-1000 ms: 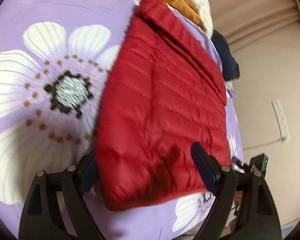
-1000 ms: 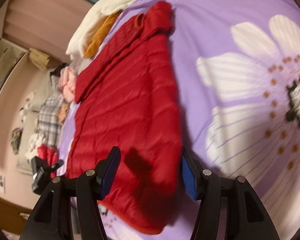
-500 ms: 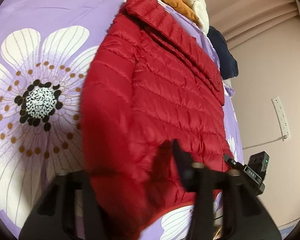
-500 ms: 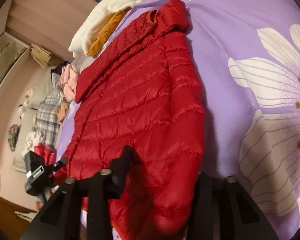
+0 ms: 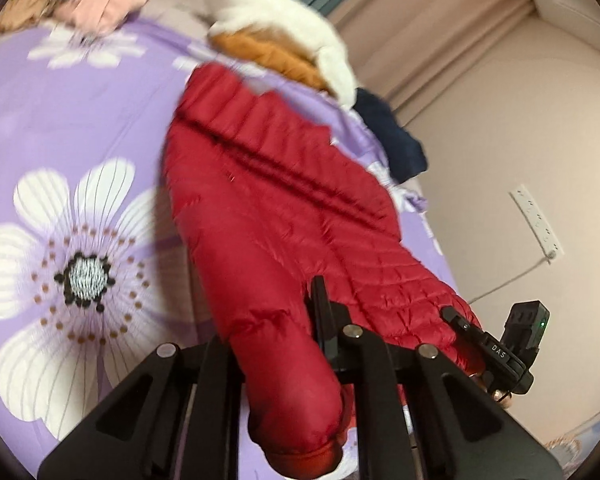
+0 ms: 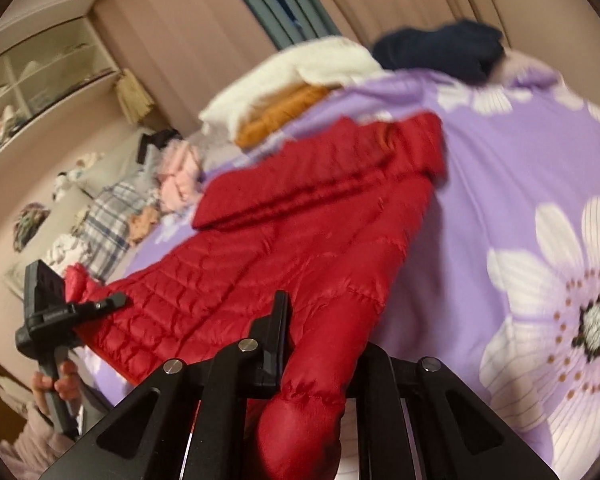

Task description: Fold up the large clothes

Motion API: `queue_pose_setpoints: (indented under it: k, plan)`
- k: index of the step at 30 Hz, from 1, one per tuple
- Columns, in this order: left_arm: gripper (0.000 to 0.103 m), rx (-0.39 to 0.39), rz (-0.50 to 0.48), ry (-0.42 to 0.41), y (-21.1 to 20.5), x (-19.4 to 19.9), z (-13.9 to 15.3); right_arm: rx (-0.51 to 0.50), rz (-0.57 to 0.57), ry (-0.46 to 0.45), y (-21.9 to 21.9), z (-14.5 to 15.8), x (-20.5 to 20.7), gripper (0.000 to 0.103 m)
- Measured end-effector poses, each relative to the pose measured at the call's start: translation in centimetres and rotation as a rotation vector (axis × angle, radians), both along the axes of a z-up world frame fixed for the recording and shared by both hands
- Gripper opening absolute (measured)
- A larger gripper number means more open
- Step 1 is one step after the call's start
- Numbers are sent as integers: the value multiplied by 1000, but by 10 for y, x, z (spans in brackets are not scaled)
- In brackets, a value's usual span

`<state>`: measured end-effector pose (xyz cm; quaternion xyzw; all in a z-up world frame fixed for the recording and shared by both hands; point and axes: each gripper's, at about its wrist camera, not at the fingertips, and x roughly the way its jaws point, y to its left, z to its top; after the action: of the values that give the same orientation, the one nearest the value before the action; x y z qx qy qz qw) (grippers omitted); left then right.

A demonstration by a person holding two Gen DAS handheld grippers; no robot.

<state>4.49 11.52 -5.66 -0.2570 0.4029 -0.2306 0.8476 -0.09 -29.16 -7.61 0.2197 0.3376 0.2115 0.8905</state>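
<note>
A red quilted puffer jacket [image 5: 284, 208] lies lengthwise on a purple bedspread with white flowers [image 5: 80, 128], collar at the far end. My left gripper [image 5: 272, 320] is shut on one bottom corner of the jacket, and the hem bulges between its fingers. My right gripper [image 6: 320, 320] is shut on the other bottom corner of the jacket [image 6: 300, 240]. Both near corners are lifted off the bedspread [image 6: 520, 160]. The left gripper's device [image 6: 44, 312] shows at the left of the right wrist view, and the right gripper's device [image 5: 512, 340] at the right of the left wrist view.
A white and orange garment pile [image 5: 284, 28] and a dark navy garment [image 5: 392, 140] lie beyond the collar. Pink and plaid clothes [image 6: 140, 200] sit at the bed's far side. A wall with a power strip [image 5: 536, 220] borders the bed.
Both grippers closed on the jacket's bottom corners and lifted them. The near hem has risen off the bedspread and the views have tilted up toward the curtains.
</note>
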Motion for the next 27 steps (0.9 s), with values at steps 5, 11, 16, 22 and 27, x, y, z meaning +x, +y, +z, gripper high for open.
queue_pose_setpoints:
  k: [5, 11, 16, 22, 27]
  plan:
    - [13, 5, -28, -85, -2, -11, 27, -1, 27, -64, -3, 26, -13, 14]
    - [13, 8, -66, -168, 5, -37, 60, -6, 83, -130, -8, 56, -32, 14]
    - [13, 9, -96, -229, 10, -64, 89, 8, 131, -190, -16, 80, -51, 14]
    - [14, 22, -131, -344, 10, -89, 126, 50, 153, -292, -26, 106, -69, 14]
    - [16, 1, -138, -388, 13, -89, 138, 97, 133, -322, -33, 112, -60, 14]
